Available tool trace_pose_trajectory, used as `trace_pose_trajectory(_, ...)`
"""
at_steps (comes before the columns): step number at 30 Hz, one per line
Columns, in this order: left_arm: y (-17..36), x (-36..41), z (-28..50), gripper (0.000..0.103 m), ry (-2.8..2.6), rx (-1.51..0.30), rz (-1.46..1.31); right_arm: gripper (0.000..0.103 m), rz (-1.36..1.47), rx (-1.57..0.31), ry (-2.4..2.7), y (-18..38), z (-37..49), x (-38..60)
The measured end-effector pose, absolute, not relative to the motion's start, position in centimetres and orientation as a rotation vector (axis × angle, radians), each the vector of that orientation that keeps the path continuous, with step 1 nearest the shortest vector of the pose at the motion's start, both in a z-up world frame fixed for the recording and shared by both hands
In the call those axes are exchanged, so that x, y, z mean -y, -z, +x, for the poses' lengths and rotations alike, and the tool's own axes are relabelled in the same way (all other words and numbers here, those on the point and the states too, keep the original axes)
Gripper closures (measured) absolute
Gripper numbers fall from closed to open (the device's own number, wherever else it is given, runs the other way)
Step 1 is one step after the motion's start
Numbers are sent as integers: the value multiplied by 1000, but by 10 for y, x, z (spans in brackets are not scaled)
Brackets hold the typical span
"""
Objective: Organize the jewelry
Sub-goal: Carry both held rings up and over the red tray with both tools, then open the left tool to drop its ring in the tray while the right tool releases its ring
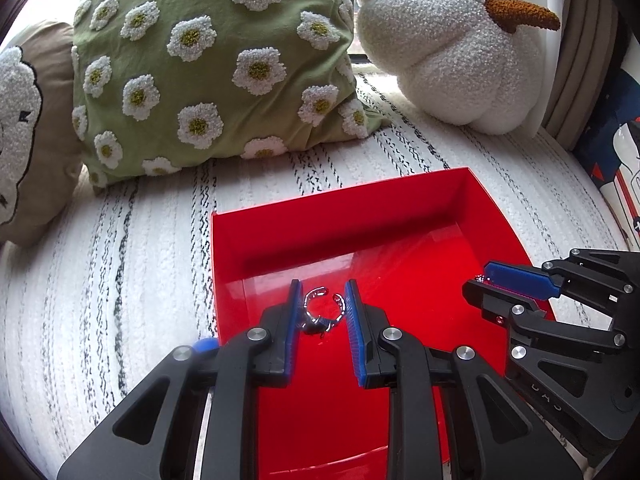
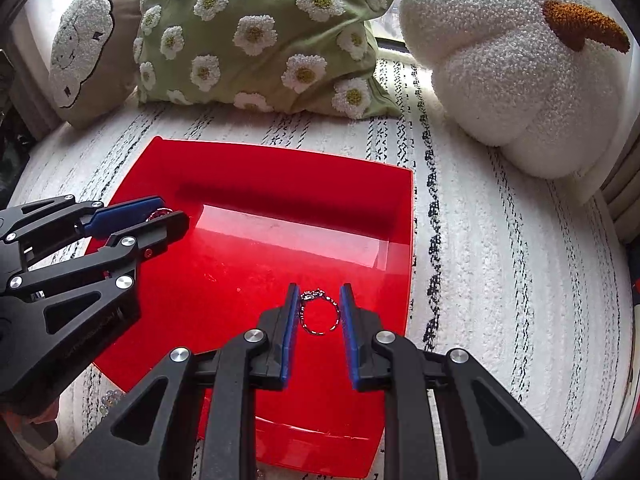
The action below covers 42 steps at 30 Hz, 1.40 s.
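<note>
From the left wrist camera, the left gripper (image 1: 323, 312) is hanging over the red tray (image 1: 400, 216) with its blue pads pinching an open silver ring (image 1: 322, 310), the kind with a gap in the band; the pads touch it on both sides, and a knobbly bit of the ring hangs at the bottom, just above the glossy tray floor. Off to the right of it the right gripper (image 1: 486, 282) pokes in sideways, also over the tray, and there's a tiny glint of silver right at its tip. Beyond the fingers, past the far wall of the tray, sit a green daisy cushion (image 1: 208, 60) and a white pumpkin-shaped pillow (image 1: 444, 48) on a white rug with black flecked stripes (image 1: 120, 280). A beige cushion (image 1: 32, 128) sits at the far left. Switching to the right wrist camera, the right gripper (image 2: 320, 312) is pinching a closed silver ring (image 2: 320, 312) with a little ornament on top, pads snug on either side, over the tray (image 2: 280, 184) near its right edge. To its left the left gripper (image 2: 170, 212) comes in from the side with a bit of silver caught between its blue pad and black finger, over the tray's far left corner. Same cushions sit beyond the tray in this view.
</note>
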<state>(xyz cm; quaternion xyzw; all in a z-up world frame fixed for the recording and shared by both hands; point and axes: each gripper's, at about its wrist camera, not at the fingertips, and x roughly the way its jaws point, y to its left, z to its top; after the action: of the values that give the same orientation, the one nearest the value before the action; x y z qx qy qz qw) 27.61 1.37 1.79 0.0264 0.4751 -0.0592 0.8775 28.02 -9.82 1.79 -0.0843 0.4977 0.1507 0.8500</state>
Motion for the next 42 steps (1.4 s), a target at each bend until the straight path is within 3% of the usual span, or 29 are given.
trace_pose_trajectory(42, -12, -15, 279, 81, 114, -1003, 56, 83, -171, -1091, -318, -5, 288, 97)
